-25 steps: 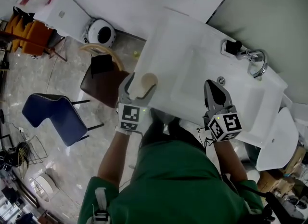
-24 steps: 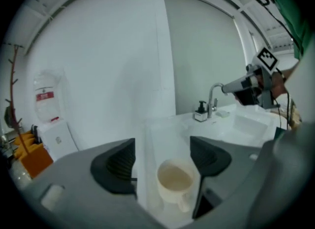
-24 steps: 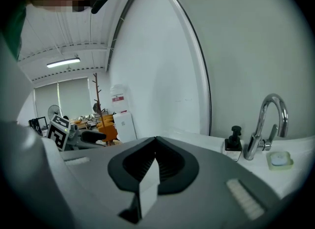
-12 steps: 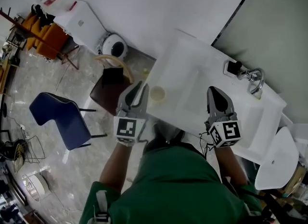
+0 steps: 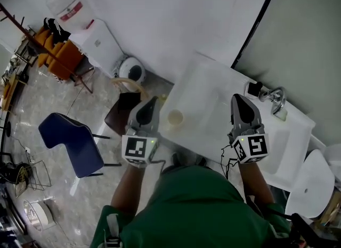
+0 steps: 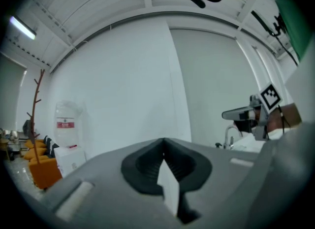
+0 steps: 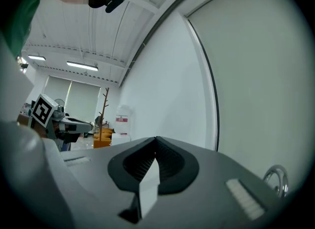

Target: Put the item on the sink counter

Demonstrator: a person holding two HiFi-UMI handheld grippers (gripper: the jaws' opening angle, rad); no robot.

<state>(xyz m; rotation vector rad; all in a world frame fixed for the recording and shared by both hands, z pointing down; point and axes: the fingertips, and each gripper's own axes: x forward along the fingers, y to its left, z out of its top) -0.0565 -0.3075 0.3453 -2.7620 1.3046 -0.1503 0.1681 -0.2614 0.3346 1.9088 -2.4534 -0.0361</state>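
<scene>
The item, a small round beige thing point(image 5: 175, 117), lies on the white sink counter point(image 5: 209, 84) near its left edge. My left gripper point(image 5: 151, 102) hovers just left of it, beyond the counter's edge, with its jaws shut and nothing between them. In the left gripper view the gripper point(image 6: 164, 142) points up at the wall. My right gripper point(image 5: 238, 98) is held over the counter's front edge, right of the item, also shut and empty. Its own view shows the gripper point(image 7: 156, 139) closed against a white wall. The chrome faucet point(image 5: 276, 98) stands at the counter's far right.
On the floor to the left are a blue chair point(image 5: 69, 140), a dark brown stool point(image 5: 121, 114) and a round white device point(image 5: 132, 72). A water dispenser point(image 5: 80, 20) and orange seats point(image 5: 58, 55) stand by the wall. A white curved seat point(image 5: 309, 185) is at the lower right.
The left gripper let go of the beige item on the counter, drew back to the left and shut. The right gripper stayed shut; the head view swung a little.
</scene>
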